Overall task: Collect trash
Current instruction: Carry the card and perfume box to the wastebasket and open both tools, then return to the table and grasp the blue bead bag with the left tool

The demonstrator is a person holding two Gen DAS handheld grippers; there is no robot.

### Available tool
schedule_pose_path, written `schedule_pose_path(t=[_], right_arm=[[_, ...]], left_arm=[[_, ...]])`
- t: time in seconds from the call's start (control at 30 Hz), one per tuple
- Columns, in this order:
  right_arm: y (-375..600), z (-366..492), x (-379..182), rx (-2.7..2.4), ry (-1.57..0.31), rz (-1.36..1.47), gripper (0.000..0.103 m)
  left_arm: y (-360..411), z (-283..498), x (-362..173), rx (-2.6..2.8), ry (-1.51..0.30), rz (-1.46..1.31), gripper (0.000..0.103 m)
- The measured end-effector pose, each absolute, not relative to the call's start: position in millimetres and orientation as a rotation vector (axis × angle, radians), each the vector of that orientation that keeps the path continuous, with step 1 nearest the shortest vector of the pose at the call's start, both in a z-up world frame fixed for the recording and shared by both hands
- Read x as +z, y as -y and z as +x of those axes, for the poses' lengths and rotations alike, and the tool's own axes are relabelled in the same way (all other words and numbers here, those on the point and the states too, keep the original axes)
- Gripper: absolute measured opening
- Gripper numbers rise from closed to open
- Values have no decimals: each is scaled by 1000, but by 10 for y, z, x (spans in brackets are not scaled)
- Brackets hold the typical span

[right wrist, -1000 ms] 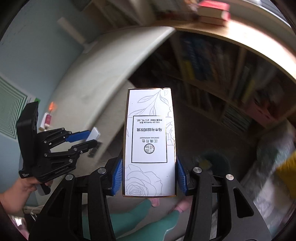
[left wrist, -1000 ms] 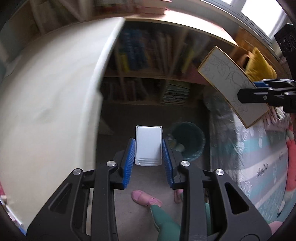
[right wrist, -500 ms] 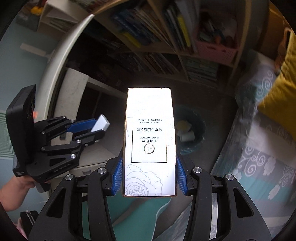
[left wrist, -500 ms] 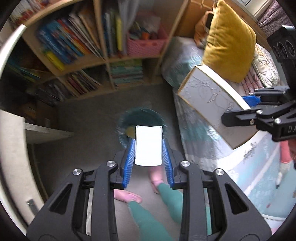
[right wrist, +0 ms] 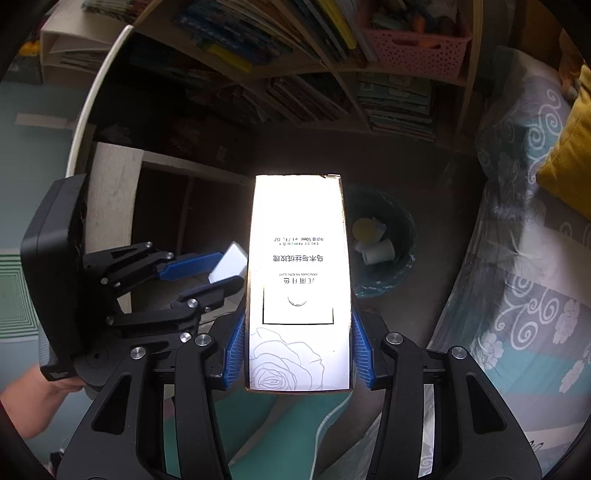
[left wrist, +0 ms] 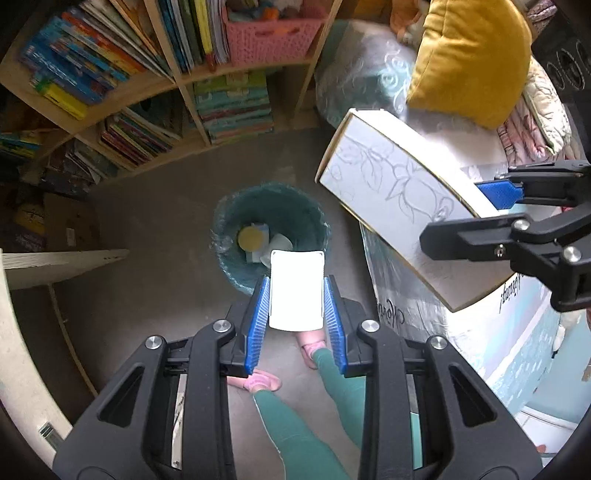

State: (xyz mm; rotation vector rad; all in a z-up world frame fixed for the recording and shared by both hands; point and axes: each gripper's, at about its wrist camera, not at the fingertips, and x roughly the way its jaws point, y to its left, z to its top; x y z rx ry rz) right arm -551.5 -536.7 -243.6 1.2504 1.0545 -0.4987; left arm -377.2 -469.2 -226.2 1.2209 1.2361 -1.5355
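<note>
Both wrist views downward, sharing the bin (left wrist: pixel 271 230).

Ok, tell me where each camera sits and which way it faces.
Left wrist: on the left gripper, looking down at the trash bin; it grips a small white box; legs and feet show below.
Right wrist: on the right gripper, facing down toward the shelves; it grips a tall perfume box; a hand shows at left.
Shared: the bin, both boxes, each other's gripper.

Wooden bookshelf (left wrist: pixel 177 79) holds books and a pink basket (left wrist: pixel 271 35); yellow cushion (left wrist: pixel 469 59) rests on patterned bedding (right wrist: pixel 524 295).
</note>
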Motion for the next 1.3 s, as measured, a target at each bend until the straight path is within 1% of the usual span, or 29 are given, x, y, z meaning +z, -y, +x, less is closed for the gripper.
schedule_pose_path(t=[0.07, 0.1, 0.13, 0.17, 0.2, 0.23, 0.3, 0.33, 0.43, 0.5, 0.57, 0.87, 1.07, 1.13, 1.23, 1.3], right_arm=[[5387, -5522, -2564, -495, -1059, 1271, 50], [5392, -5530, -2607, -503, -1065, 1276, 50], [5400, -5543, -2656, -520, -1071, 1285, 51], [5406, -5554, -2688, -528, -1071, 1295, 54], [5414, -5583, -2708, -546, -1060, 1309, 59], [5417, -5606, -2707, -558, -1050, 1316, 59], [5422, -5650, -2667, -571, -1039, 1313, 66], [5423, -5675, -2641, -578, -1032, 1310, 72], [5425, -5744, -2560, -586, -1018, 1307, 72], [5423, -5789, -2501, -594, -1008, 1304, 72], [5425, -5818, -2451, -597, -1002, 1299, 72], [5367, -5794, -2211, -591, -1000, 1257, 72], [5356, -5479, -1872, -506, -964, 1222, 72], [5342, -5255, -1667, -476, -954, 1155, 74], [5328, -4799, -1347, -374, -923, 1066, 81], [5301, -4452, -1156, -298, -911, 1007, 82]], left_arm=[[4717, -3802, -2379, -1531, -1237, 1245, 28], [4725, -3817, -2421, -1526, -1236, 1259, 29], [4735, -3833, -2477, -1516, -1242, 1278, 36], [4738, -3839, -2510, -1500, -1242, 1289, 61], [4737, -3839, -2519, -1495, -1233, 1284, 66], [4729, -3843, -2507, -1505, -1213, 1278, 66], [4716, -3846, -2500, -1499, -1205, 1288, 66], [4710, -3840, -2495, -1498, -1206, 1290, 66], [4678, -3825, -2458, -1496, -1182, 1301, 69], [4653, -3803, -2406, -1497, -1167, 1299, 74], [4637, -3774, -2349, -1495, -1152, 1286, 76], [4531, -3589, -2111, -1479, -1151, 1210, 76], [4323, -3210, -1783, -1451, -1145, 1110, 76], [4222, -2988, -1635, -1423, -1151, 1055, 76], [4030, -2585, -1351, -1366, -1132, 961, 76], [3850, -2240, -1126, -1310, -1122, 876, 82]])
